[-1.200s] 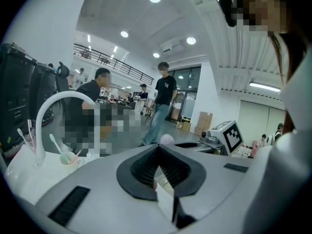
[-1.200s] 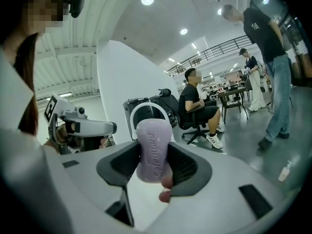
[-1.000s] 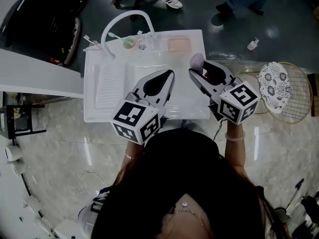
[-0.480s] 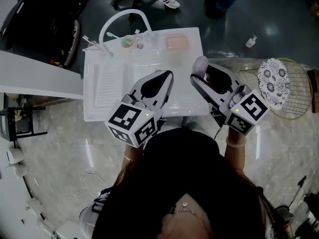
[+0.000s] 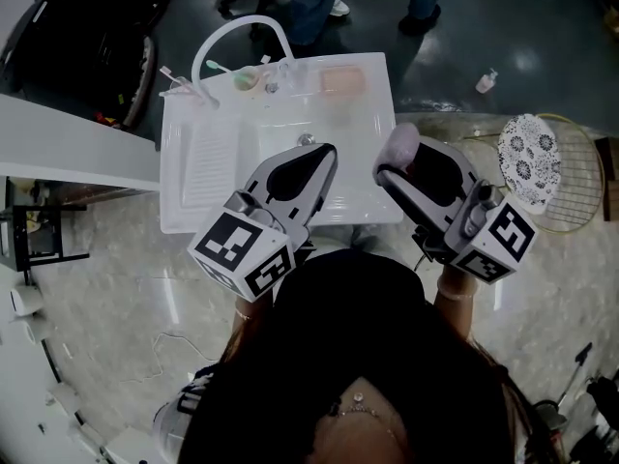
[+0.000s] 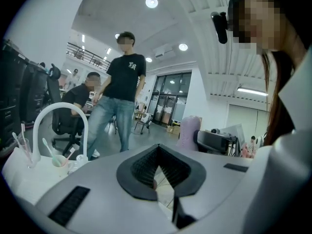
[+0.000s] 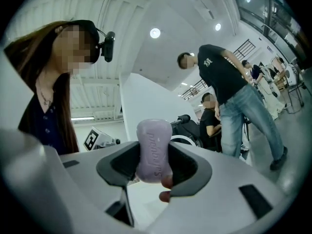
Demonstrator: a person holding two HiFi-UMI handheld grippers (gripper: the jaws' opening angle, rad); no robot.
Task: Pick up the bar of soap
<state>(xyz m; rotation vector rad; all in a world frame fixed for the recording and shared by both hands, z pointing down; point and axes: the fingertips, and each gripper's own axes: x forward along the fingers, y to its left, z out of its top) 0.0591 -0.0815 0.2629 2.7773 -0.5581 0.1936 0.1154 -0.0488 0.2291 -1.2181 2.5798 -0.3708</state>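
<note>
Between the fingers of the right gripper [image 7: 155,162] stands the bar of soap [image 7: 154,150], clamped on its two sides with its upper end poking out past the fingertips. It is a lilac, smooth, rounded oblong with raised lettering down one face, too soft to read. From the head view it sits above the near right part of the white moulded sink [image 5: 222,216], clear of the basin.

The left gripper [image 6: 158,155] is clenched on nothing: its black ribbed pads meet at the tips, leaving only a thin wedge of gap lower down. It hangs over the near middle of the sink.

Each gripper has a glossy white shell and carries a cube with black-and-white square markers [image 5: 242,254].

At the far edge of the sink are an arched white faucet [image 5: 242,27], a pale cup with toothbrushes [image 5: 247,80] and a peach-coloured block in a clear dish [image 5: 343,82]. A ribbed drainer [image 5: 205,162] fills its left side.
</note>
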